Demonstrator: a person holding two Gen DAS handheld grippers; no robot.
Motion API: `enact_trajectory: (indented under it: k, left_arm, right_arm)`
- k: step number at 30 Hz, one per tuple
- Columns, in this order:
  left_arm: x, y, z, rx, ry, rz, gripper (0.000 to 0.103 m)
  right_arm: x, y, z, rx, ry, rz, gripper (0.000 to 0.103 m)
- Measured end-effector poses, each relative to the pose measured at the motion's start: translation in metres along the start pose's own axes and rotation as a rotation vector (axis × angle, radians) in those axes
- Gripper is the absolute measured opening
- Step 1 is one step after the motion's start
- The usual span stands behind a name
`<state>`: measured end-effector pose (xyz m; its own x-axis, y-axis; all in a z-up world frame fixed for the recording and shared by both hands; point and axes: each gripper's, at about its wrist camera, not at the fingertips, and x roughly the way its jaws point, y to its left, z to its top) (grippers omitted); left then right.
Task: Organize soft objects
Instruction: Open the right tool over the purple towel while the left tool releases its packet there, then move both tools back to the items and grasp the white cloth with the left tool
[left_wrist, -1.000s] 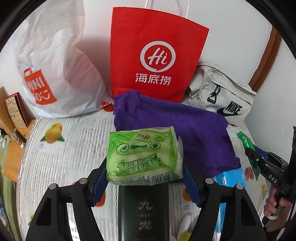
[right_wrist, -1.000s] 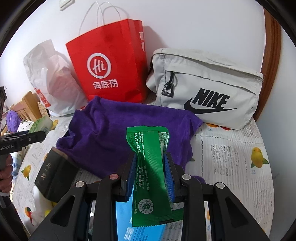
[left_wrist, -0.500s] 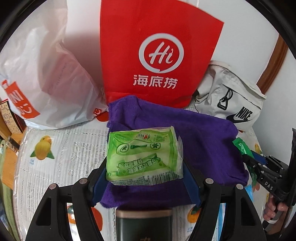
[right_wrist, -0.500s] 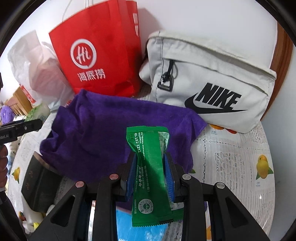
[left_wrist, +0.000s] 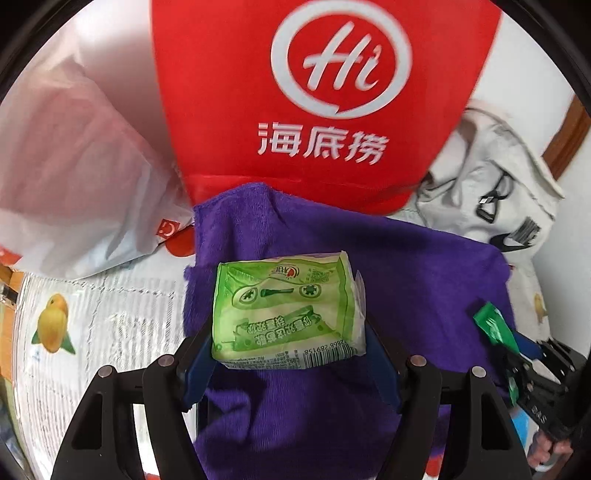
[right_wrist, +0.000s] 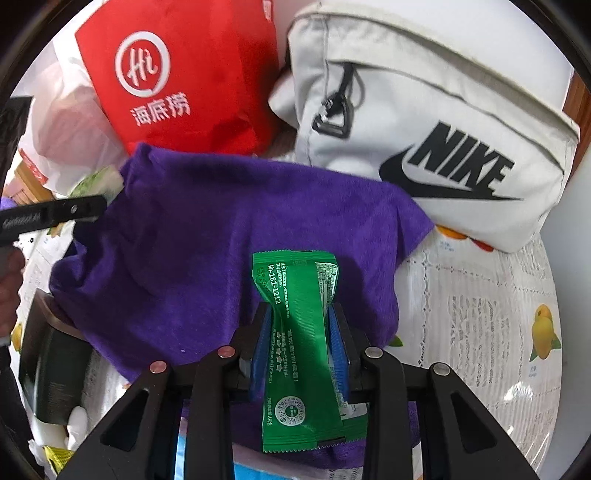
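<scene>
My left gripper (left_wrist: 288, 354) is shut on a light green tissue pack (left_wrist: 284, 310) and holds it above a purple towel (left_wrist: 406, 273). My right gripper (right_wrist: 299, 343) is shut on a dark green sachet (right_wrist: 299, 332), also over the purple towel (right_wrist: 207, 251). The right gripper with its sachet (left_wrist: 495, 325) shows at the right edge of the left wrist view. The left gripper (right_wrist: 51, 214) with the tissue pack (right_wrist: 99, 181) shows at the left edge of the right wrist view.
A red paper bag (left_wrist: 317, 96) stands behind the towel, with a white plastic bag (left_wrist: 74, 177) to its left and a grey Nike pouch (right_wrist: 436, 122) to its right. A dark box (right_wrist: 55, 376) lies by the towel's near left corner. The tablecloth (right_wrist: 480, 314) has lemon prints.
Both grippers moved forward over the purple towel toward the bags, each still holding its packet. The dark box dropped out of the left wrist view.
</scene>
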<state>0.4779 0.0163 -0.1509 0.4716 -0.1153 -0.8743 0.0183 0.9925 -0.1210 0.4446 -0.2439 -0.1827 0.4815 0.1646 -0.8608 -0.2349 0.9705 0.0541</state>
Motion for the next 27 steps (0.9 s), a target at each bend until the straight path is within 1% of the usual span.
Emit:
enact_trajectory:
  k: [3,9,11,12,13,15,17,19,21,23,25,27]
  left_arm:
    - [0.008,-0.003,0.004,0.002,0.012,-0.020,0.071]
    - [0.019,-0.004,0.011,-0.007,0.020,-0.007,0.072]
    - [0.021,-0.005,0.013,-0.009,0.023,-0.011,0.077]
    - [0.020,-0.007,0.011,-0.008,0.023,-0.010,0.080]
    - [0.019,-0.009,0.010,-0.001,0.021,-0.006,0.084]
    - [0.017,-0.009,0.011,0.024,0.018,0.017,0.084]
    - [0.014,-0.011,0.010,0.034,0.014,0.049,0.084]
    - [0.008,-0.011,0.008,0.035,0.007,0.055,0.084]
    - [-0.001,-0.010,0.007,0.028,0.001,0.064,0.084]
    - [-0.018,-0.006,0.004,0.034,-0.042,0.054,0.084]
    - [-0.043,-0.003,-0.002,0.034,-0.129,0.014,0.084]
    - [-0.066,0.002,-0.009,0.017,-0.201,0.011,0.084]
  right_arm:
    - [0.006,-0.003,-0.002,0.009,0.018,0.006,0.032]
    - [0.013,-0.005,0.003,0.012,0.020,0.000,0.037]
    - [0.015,-0.003,0.005,0.008,0.018,0.012,0.043]
    - [0.015,-0.001,0.006,0.005,0.015,0.018,0.049]
    - [0.015,0.000,0.005,0.002,0.012,0.020,0.058]
    - [0.014,0.002,0.006,-0.006,0.003,0.010,0.066]
    - [0.010,0.004,0.006,-0.007,-0.016,-0.003,0.068]
    - [0.004,0.003,0.007,0.004,-0.024,-0.003,0.071]
    - [-0.003,-0.001,0.006,0.019,-0.032,0.001,0.071]
    - [-0.011,0.000,0.006,0.026,-0.039,0.008,0.071]
    - [-0.022,-0.002,0.005,0.021,-0.055,0.006,0.071]
    - [-0.037,-0.001,-0.001,0.014,-0.060,0.005,0.072]
